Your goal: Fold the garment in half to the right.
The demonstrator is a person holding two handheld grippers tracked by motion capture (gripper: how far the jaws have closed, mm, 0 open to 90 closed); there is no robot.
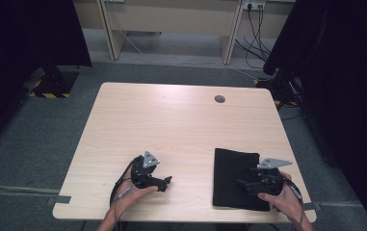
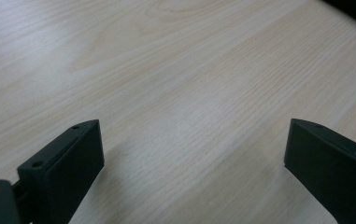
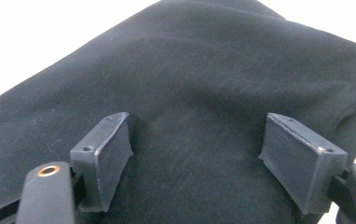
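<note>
Near the light wooden table's (image 1: 171, 120) front right corner, the folded black cloth (image 1: 234, 178) could be bunched if nudged; both the right gripper (image 3: 196, 149) and the left gripper (image 2: 194, 149) are held apart, empty.

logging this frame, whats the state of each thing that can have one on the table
black cloth: folded into a flat rectangle, lying at the table's near right corner
left gripper: open, nothing between its jaws, over bare wood left of the cloth
right gripper: open, jaws apart over the black cloth, not pinching it
table: bare light wood apart from the cloth; a small round grommet near the far edge
</note>
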